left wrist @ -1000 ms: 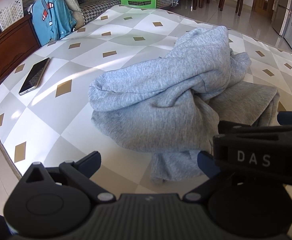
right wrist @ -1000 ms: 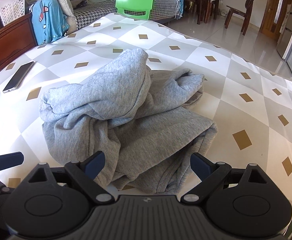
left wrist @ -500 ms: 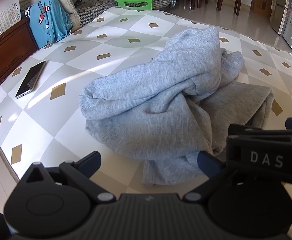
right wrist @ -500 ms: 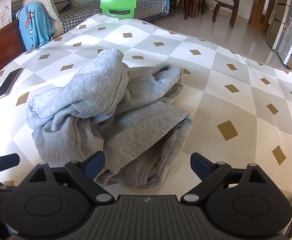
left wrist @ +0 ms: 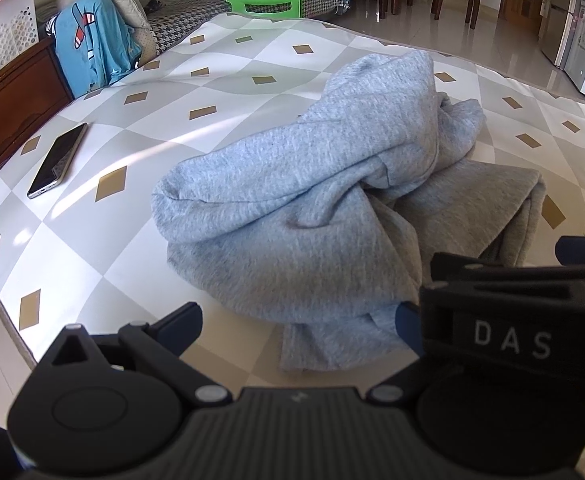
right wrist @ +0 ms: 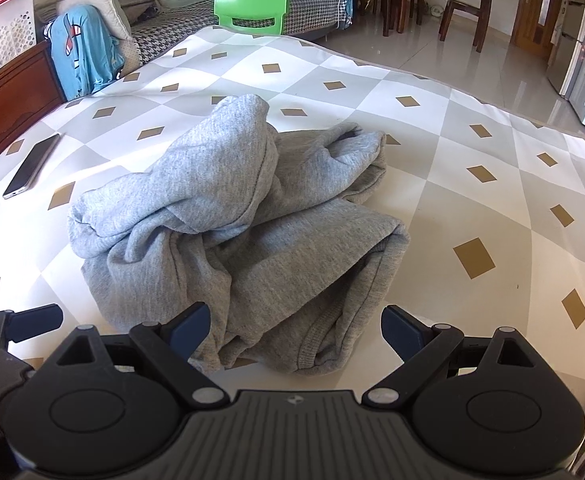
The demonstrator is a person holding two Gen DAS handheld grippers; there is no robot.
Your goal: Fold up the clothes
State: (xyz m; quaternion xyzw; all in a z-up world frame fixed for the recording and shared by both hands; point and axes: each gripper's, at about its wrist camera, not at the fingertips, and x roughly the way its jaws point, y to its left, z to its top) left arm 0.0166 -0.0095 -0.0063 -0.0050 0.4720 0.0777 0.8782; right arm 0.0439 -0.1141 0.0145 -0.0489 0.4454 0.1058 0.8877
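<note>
We hold both sets of jaws spread and empty just short of the grey sweatshirt (right wrist: 236, 236), which lies crumpled in the middle of the table (right wrist: 492, 184): the right gripper (right wrist: 294, 322) faces the ribbed hem at the sweatshirt's near edge, and the left gripper (left wrist: 296, 316) sits just beside it, toward the sweatshirt's left corner. We judge this a pause to choose grasp points, since nothing is flattened yet. The right view shows the hem opening (hidden from the left view by the right gripper's body). The left view shows more plainly the phone (left wrist: 58, 160), well apart from the sweatshirt, near the table's left edge.
</note>
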